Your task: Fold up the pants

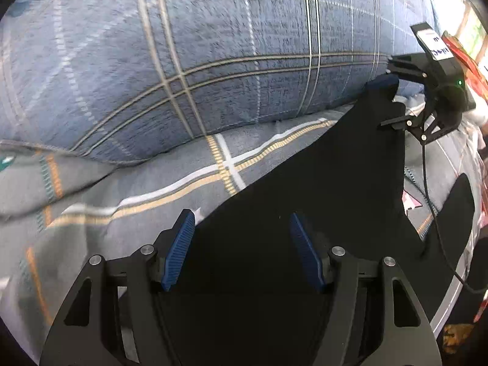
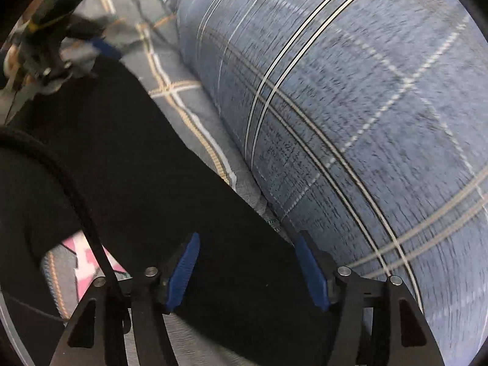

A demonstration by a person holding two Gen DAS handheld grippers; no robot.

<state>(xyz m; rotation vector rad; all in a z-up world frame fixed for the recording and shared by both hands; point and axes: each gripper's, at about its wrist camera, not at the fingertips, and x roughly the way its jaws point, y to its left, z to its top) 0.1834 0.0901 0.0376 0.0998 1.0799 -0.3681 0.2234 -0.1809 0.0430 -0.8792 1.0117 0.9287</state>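
Black pants [image 1: 305, 183] lie spread on a grey checked bed sheet [image 1: 122, 198]. My left gripper [image 1: 241, 222] hovers over one edge of them, its blue pads [image 1: 180, 250] wide apart and not pressing the cloth. In the left wrist view my right gripper [image 1: 393, 103] stands open over the far end of the pants. In the right wrist view the pants [image 2: 137, 167] run from the lower middle to the upper left. My right gripper [image 2: 247, 244] is open above their edge, with the cloth below its pads [image 2: 183, 271]. My left gripper [image 2: 61, 58] appears blurred at the upper left.
A large blue checked pillow or rolled quilt [image 1: 213, 61] [image 2: 366, 122] lies right along the pants' far edge. A black cable [image 1: 427, 183] [image 2: 85, 213] trails across the pants. A pink and white print [image 2: 88, 256] shows on the sheet [image 2: 183, 106].
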